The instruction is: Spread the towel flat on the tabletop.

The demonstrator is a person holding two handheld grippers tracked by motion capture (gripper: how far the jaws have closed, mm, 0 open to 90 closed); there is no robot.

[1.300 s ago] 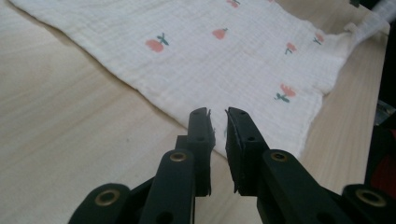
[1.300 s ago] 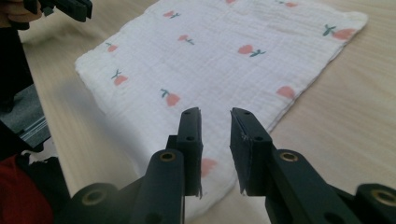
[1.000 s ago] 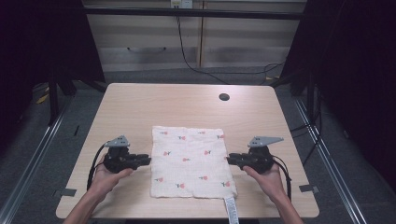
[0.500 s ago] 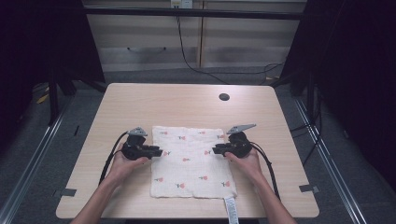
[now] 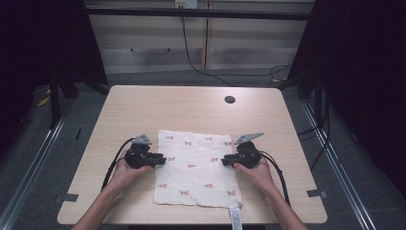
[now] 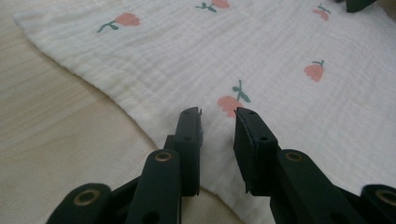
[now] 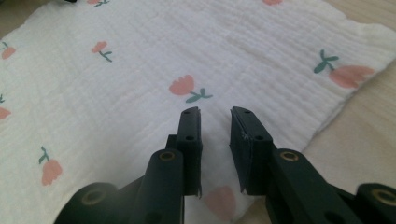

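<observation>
Pale wooden table with rounded corners point(image 5: 143, 110) takes up the middle of the high view, standing on a grey floor with dark framing at either side. Near its far edge on the right sits a small dark round spot point(image 5: 230, 99) whose nature I cannot tell.

On the near half of the table lies a white crinkled cotton cloth printed with small pink tulips on green stems point(image 5: 196, 167), spread flat and roughly square. A narrow white label strip point(image 5: 235, 219) hangs from the cloth's near right corner over the table's front edge.

Two forearms come in from the bottom of the high view. The person's left hand point(image 5: 125, 168) holds the left black two-jaw gripper point(image 5: 163, 159) at the cloth's left edge, pointing inward, with a grey three-cornered plate on top and a black cable looping back beside the wrist. The right hand point(image 5: 253, 170) holds the right black two-jaw gripper point(image 5: 224, 160) at the cloth's right edge, facing the other.

In the left gripper view, the jaws stand slightly spread with a narrow gap, tips low over the cloth just inside its edge, beside a pink tulip print point(image 6: 229, 102); nothing is pinched. In the right gripper view, the jaws are likewise parted, over the cloth just inside its edge, near another tulip print point(image 7: 187, 87).
</observation>
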